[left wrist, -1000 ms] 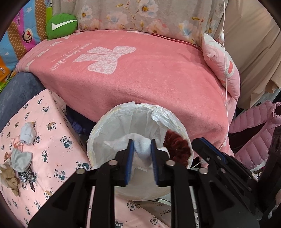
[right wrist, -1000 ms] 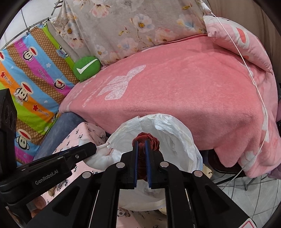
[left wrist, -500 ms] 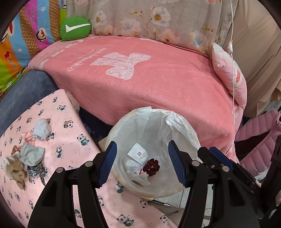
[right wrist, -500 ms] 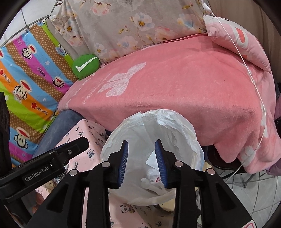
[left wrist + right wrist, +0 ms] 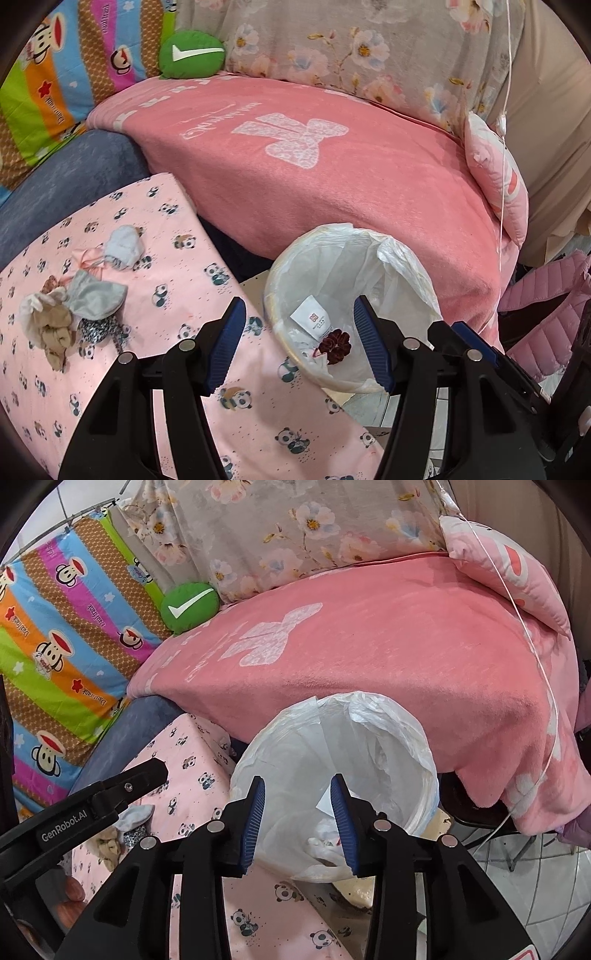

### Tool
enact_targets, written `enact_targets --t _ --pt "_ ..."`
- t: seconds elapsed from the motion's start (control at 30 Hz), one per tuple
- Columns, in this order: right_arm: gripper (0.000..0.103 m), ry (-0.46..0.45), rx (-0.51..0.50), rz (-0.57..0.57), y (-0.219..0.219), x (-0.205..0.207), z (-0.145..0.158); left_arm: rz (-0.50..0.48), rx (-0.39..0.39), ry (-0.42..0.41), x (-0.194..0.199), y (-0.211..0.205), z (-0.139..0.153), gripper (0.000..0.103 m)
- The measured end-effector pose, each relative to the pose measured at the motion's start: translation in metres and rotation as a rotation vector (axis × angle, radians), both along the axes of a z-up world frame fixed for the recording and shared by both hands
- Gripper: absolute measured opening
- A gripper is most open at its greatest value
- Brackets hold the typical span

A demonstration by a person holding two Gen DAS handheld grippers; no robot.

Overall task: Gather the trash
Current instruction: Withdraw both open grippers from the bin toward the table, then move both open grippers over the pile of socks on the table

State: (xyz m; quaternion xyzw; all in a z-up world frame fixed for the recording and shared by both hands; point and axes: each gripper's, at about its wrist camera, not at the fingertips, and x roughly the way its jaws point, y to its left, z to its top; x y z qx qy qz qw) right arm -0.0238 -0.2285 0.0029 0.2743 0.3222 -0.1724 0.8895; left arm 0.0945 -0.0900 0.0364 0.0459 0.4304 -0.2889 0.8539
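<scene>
A round bin lined with a white plastic bag (image 5: 406,266) stands between the pink bed and the panda-print surface; it also shows in the right wrist view (image 5: 369,716). Inside lie a dark red scrunchie (image 5: 335,341), a white packet (image 5: 312,318) and crumpled white paper (image 5: 325,843). My left gripper (image 5: 298,347) is open and empty above the bin's near rim. My right gripper (image 5: 298,821) is open and empty above the bin. A pile of small grey, beige and patterned fabric scraps (image 5: 74,302) lies on the panda-print surface to the left.
The pink panda-print sheet (image 5: 155,369) covers the surface at lower left. A bed with a pink blanket (image 5: 332,177) fills the back. A green cushion (image 5: 192,55), striped bedding (image 5: 55,646), a pink pillow (image 5: 498,177) and a hanging white cord (image 5: 535,646) surround it. Tiled floor (image 5: 535,886) lies at right.
Both grippers opened and dropped their items into the bin: the left let go of white paper, the right of the red scrunchie. Both have pulled back and up from the bin.
</scene>
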Motion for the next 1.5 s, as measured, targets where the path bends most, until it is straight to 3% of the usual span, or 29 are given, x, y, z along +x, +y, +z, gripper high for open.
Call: enact_targets --t 0.53,1.0,1.5 --pt "0.039 0.003 -0.056 0.074 0.064 0.014 0.003 0.170 -0.002 0.013 0.010 0.087 -0.009 0.058" --pt "0.039 0.041 -0.100 0.234 0.136 0.043 0.002 0.304 0.017 0.018 0.025 0.168 -0.023 0.058" --pt "0.039 0.082 -0.087 0.390 0.208 0.099 -0.013 0.453 0.052 0.037 0.067 0.262 -0.048 0.058"
